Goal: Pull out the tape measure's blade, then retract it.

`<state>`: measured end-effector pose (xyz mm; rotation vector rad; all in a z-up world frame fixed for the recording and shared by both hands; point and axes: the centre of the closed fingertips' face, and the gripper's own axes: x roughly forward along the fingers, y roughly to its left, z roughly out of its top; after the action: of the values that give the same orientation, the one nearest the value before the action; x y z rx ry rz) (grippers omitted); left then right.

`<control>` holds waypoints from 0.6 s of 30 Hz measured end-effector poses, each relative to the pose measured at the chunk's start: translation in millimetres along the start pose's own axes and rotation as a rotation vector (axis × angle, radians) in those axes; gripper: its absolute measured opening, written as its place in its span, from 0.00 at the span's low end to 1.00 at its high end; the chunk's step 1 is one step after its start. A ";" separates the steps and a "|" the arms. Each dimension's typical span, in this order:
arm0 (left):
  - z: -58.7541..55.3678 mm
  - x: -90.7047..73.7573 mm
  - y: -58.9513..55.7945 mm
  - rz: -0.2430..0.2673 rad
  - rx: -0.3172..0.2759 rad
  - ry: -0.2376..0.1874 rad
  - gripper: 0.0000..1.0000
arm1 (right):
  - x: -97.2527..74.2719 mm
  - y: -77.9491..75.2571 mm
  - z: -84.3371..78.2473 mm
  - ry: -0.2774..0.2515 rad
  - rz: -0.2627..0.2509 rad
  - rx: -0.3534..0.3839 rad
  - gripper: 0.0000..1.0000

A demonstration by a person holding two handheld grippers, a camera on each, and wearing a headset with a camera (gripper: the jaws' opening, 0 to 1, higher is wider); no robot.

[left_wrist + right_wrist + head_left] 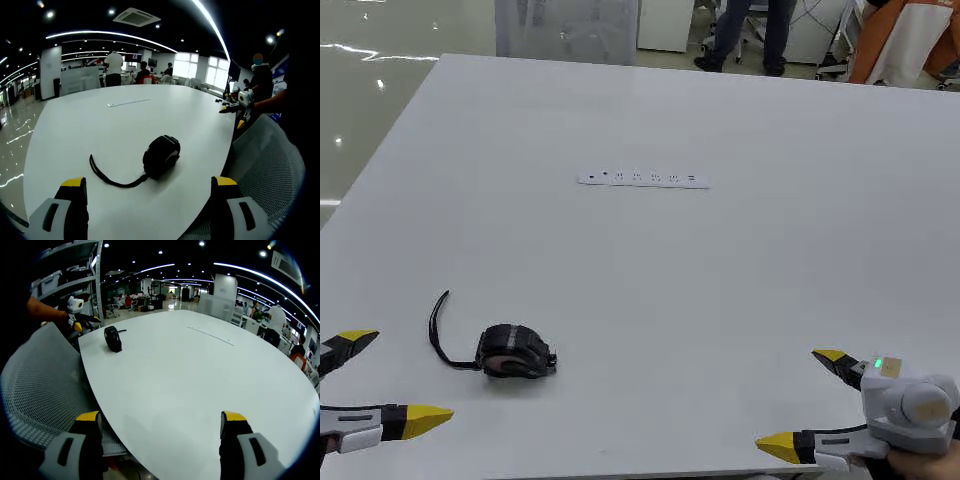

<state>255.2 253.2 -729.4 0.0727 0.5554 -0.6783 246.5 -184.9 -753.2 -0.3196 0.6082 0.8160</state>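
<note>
Nearest, over the front edge of the white table (720, 300), the left gripper (390, 380) and right gripper (803, 400) both gape wide, holding nothing. Just beyond the left one lies the black tape measure (515, 352), blade in, its wrist strap (438, 330) curling leftward. Farther back sits a white power strip (642, 179).

A: What is the table (720, 300) like?
B: White, smooth and matt, with barely any sheen.
A: And the tape measure (515, 351)?
B: A black casing, plastic or rubber (I can't tell which), dull rather than shiny. Its strap (438, 335) looks like soft black cord.
A: The floor (370, 90)?
B: Polished and glossy, mirroring the lights. The power strip (642, 179) looks like white plastic, and the chair back (40, 390) is grey open mesh.
</note>
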 end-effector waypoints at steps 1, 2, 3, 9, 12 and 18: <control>0.3 0.3 -0.1 -0.001 -0.001 0.001 1.00 | -0.8 -1.6 -1.1 0.003 -0.004 0.008 1.00; 0.5 0.5 -0.5 -0.001 0.001 0.003 1.00 | -1.1 -2.7 -2.0 0.007 -0.008 0.015 1.00; 0.9 0.7 -1.2 -0.003 0.004 0.003 1.00 | -1.3 -3.7 -2.4 0.008 -0.010 0.017 1.00; 6.8 2.9 -5.2 -0.014 -0.018 -0.013 1.00 | -0.7 -4.4 0.1 -0.001 -0.013 0.022 1.00; 7.2 4.6 -6.0 -0.014 -0.009 -0.001 1.00 | 0.2 -3.8 1.5 -0.006 -0.011 0.018 1.00; 12.6 6.7 -7.9 -0.029 0.009 0.012 1.00 | 1.1 -5.1 6.7 -0.011 -0.011 0.015 1.00</control>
<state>260.4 240.2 -721.2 0.0776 0.5659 -0.7093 253.6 -184.3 -748.4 -0.3041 0.6019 0.8020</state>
